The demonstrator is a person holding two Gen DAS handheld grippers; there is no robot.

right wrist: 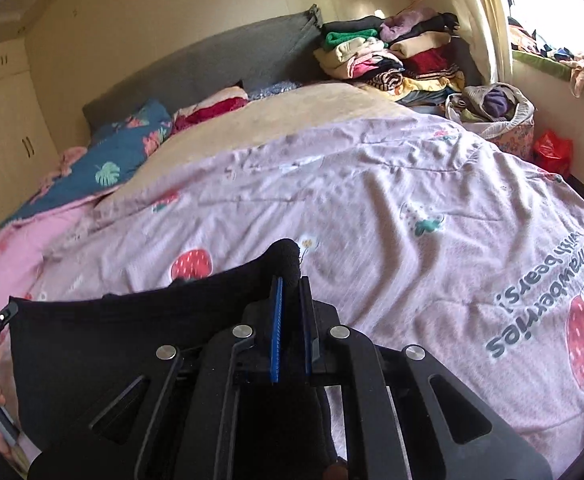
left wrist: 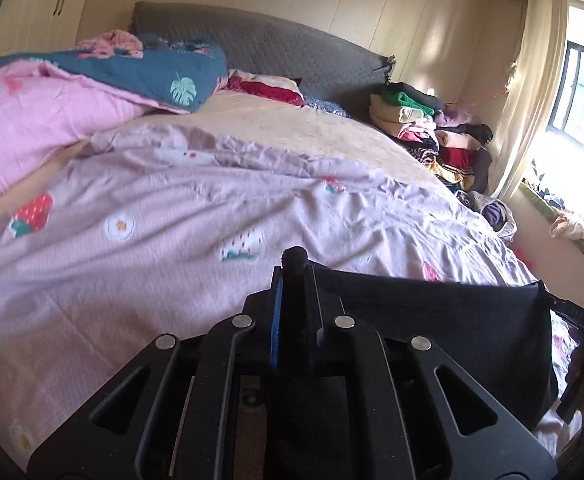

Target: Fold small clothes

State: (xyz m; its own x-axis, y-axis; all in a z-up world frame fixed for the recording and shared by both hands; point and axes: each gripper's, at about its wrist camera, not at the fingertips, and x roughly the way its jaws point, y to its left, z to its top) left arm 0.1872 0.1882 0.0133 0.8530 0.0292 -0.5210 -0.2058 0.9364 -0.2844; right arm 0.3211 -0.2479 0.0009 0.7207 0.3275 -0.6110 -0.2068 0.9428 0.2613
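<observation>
- While I hold both tongs up over the bed, a small black garment hangs stretched between them, just above the pink strawberry-print quilt.
- Left gripper: jaws narrow, clamped on one top corner of the black cloth; a nub of fabric pokes out past the tips.
- Right gripper: same, jaws pinched tight on the other corner, w/ a bunched black tuft above the blue pads.
- In the left wrist view the cloth runs off to the right, toward the other tool at the frame edge; the right wrist view mirrors that.
- Handling, my guess: light, thin, limp knit. It sags between the grips and won't hold any shape by itself. Not fragile, but soft enough to slip from a shallow pinch.
- Where to hold: the corners along the top hem, as now, deep in the pads rather than at the tips.
- Garment type I can't tell; lower edge is hidden behind the tool bodies.
- Far side of bed: stack of folded clothes near the curtain; blue leaf-print blanket by the grey headboard.
- Next, I reckon: lay it flat on the quilt, then fold.
</observation>
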